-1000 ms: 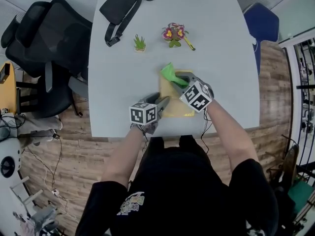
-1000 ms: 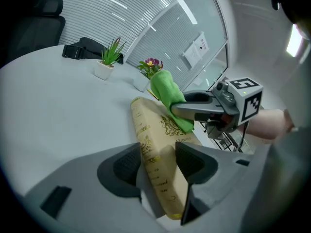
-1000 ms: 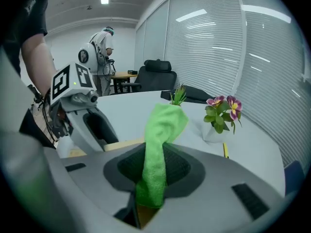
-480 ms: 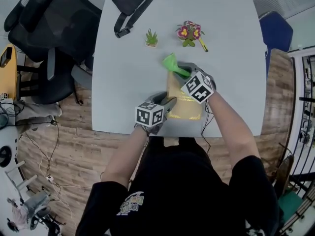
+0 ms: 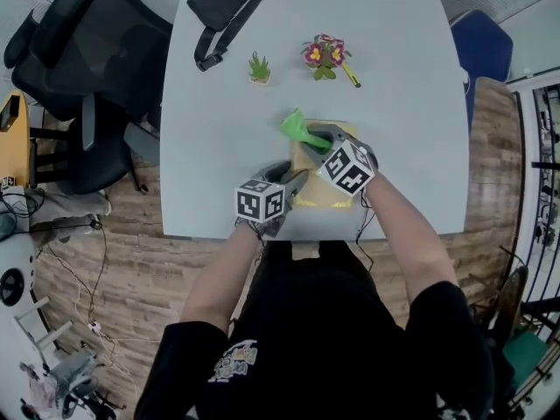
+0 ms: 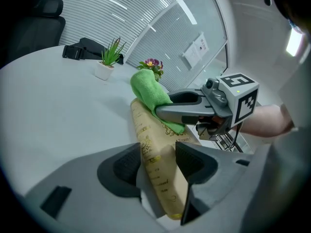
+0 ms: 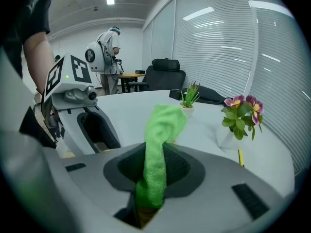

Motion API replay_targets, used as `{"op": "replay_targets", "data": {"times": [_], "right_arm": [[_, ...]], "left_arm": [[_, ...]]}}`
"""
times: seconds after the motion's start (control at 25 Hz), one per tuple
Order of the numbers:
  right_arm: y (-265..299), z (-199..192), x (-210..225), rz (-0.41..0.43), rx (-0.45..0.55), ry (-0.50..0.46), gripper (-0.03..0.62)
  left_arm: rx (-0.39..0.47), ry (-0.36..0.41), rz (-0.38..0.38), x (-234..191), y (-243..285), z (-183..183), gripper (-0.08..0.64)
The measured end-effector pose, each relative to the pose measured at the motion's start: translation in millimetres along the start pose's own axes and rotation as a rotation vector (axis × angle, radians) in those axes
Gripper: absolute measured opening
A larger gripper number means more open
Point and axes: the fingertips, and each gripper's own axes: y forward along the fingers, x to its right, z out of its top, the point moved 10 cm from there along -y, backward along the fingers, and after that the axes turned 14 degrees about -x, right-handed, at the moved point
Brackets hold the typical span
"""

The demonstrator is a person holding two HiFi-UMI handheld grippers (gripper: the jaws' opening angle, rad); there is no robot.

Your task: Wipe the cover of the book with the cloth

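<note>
Far to the left of the book (image 5: 322, 198), past the edge of the desk (image 5: 219, 138), a black office chair (image 5: 87, 68) stands on the wooden floor. A black strap bag (image 5: 229, 3) lies at the far side of the desk, beyond the book and to its left, well apart from it. A small spiky green plant (image 5: 258, 66) in a pale pot sits nearer the book, also beyond it and to its left.

My left claw (image 5: 291, 180) reaches the book at its near left corner. Its jaws are closed on the book's spine edge, one pad on either side. In the left gripper view the tan cover with gold ornament runs away from between them.

The book itself lies near my edge of the desk. The green cloth (image 5: 297, 129) sits bunched at its far left corner, touching the cover and hanging a little past it.

My right claw (image 5: 317, 138) lies over the far end of the book, clamped tight on the cloth. In the right gripper view a fold of the cloth stands up beyond the jaws.

Beyond the book, almost straight ahead, is a pot of pink and yellow flowers (image 5: 324, 55), with a yellow pencil (image 5: 351, 76) just beside it on the right. Far to the right of the book, off the desk, stands a blue chair (image 5: 481, 46).
</note>
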Motion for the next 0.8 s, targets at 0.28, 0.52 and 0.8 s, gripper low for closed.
{"op": "replay_targets", "data": {"times": [0.28,0.52,0.8], "right_arm": [[-14,-18,-22,-0.015,0.006,0.070,0.097],[-25,-37,-45,-0.029,0.002,0.128,0.097],[-37,-50,-76,-0.044,-0.009,0.186,0.097]], "left_arm": [[-0.001,0.001,-0.003,-1,0,1,0.227],[-0.006,-0.003,-0.006,-3,2,1,0.227],[-0.018,-0.013,-0.018,-4,1,3,0.227]]}}
